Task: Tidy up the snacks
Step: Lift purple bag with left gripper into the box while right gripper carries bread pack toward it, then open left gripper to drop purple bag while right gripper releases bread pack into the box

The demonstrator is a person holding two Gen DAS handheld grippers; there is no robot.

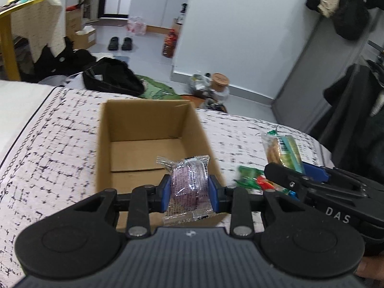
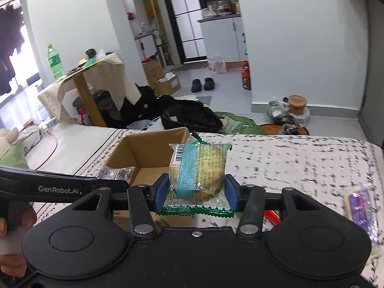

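My left gripper (image 1: 190,195) is shut on a purple snack packet (image 1: 188,183), held over the near edge of an open cardboard box (image 1: 144,120) whose floor shows no snacks. My right gripper (image 2: 195,192) is shut on a green-and-teal snack packet (image 2: 199,168), just right of the same box (image 2: 141,151). In the left wrist view the right gripper (image 1: 300,170) shows at the right with the green-and-teal packet (image 1: 283,148). In the right wrist view the left gripper's arm (image 2: 60,184) crosses at the left, the purple packet (image 2: 115,171) at its tip.
The box stands on a white bedspread (image 1: 48,148) with a black pattern. Loose green and red packets (image 1: 254,180) lie right of the box, and a purple packet (image 2: 360,206) lies further right. Beyond the bed are a black bag (image 1: 112,76), a table (image 2: 84,72) and cluttered floor.
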